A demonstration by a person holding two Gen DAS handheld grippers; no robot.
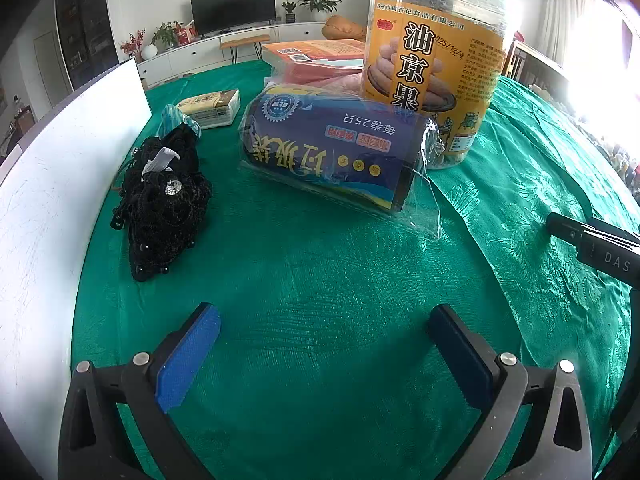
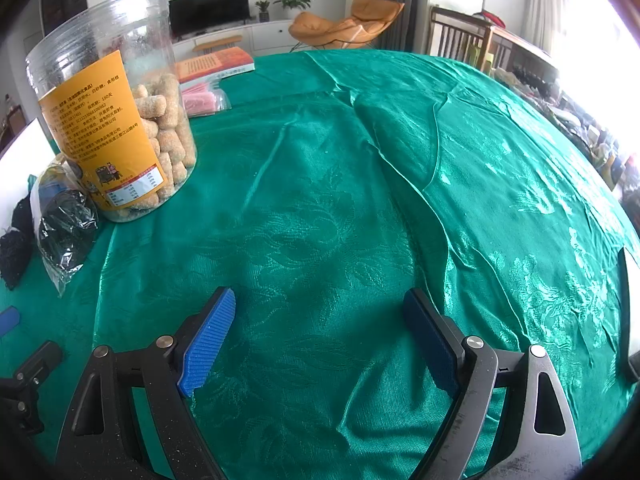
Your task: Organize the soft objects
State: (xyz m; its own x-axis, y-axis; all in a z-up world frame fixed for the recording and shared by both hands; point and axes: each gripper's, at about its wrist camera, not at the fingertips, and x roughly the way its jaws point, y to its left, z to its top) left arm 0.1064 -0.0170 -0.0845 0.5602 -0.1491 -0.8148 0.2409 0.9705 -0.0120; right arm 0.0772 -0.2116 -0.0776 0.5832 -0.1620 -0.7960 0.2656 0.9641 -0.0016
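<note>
A black beaded mesh bundle point(image 1: 162, 200) lies on the green tablecloth point(image 1: 320, 280) at the left, beside a white board point(image 1: 60, 184). A blue pack of rubbish bags in clear plastic point(image 1: 332, 152) lies in the middle. A tissue pack point(image 1: 210, 107) lies farther back. My left gripper point(image 1: 324, 344) is open and empty, above bare cloth in front of both. My right gripper point(image 2: 320, 336) is open and empty over bare cloth point(image 2: 360, 200). The bag pack's end point(image 2: 64, 228) and the black bundle point(image 2: 16, 248) show at the far left of the right wrist view.
A tall clear snack jar with an orange label point(image 1: 434, 60) stands behind the bag pack; it also shows in the right wrist view point(image 2: 116, 120). Orange books point(image 1: 316, 54) and a pink packet point(image 2: 202, 101) lie at the back. The right gripper's body point(image 1: 592, 244) shows at the right.
</note>
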